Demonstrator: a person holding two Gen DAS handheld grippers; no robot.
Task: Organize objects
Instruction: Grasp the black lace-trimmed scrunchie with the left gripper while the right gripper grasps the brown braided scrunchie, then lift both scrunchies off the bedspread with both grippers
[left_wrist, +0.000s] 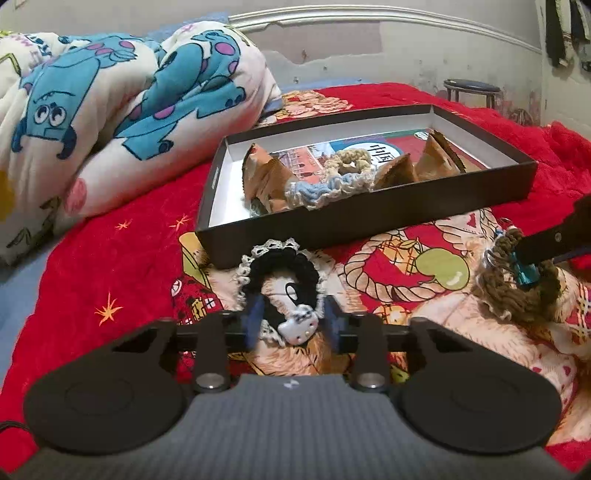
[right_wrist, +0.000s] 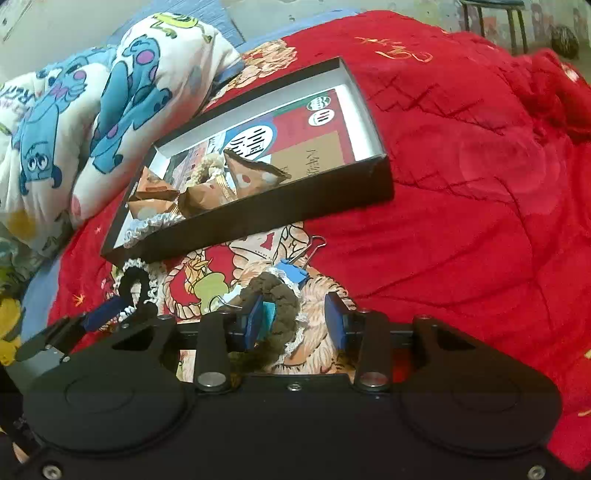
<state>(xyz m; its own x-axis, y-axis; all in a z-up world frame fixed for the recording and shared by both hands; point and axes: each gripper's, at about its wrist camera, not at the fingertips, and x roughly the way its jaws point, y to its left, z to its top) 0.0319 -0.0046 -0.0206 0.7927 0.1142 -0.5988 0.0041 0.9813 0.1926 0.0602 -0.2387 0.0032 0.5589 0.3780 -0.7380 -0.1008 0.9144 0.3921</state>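
Note:
A black scrunchie (left_wrist: 284, 269) with white lace trim and a white charm lies on the red blanket just in front of the black box (left_wrist: 369, 218). My left gripper (left_wrist: 294, 323) is shut on its near part, beside the charm. To the right lies a brown scrunchie (right_wrist: 282, 306) with a blue binder clip (right_wrist: 295, 273) behind it. My right gripper (right_wrist: 294, 323) straddles one side of the brown scrunchie: its left pad sits inside the ring, and its right pad stands clear of the band. The box (right_wrist: 258, 218) holds brown snack packets (left_wrist: 266, 177), two pale scrunchies and a booklet.
A rolled quilt (left_wrist: 110, 110) with blue cartoon monsters lies left of the box. The red blanket (right_wrist: 461, 184) spreads out wide to the right. A stool (left_wrist: 471, 90) stands by the far wall, beyond the bed.

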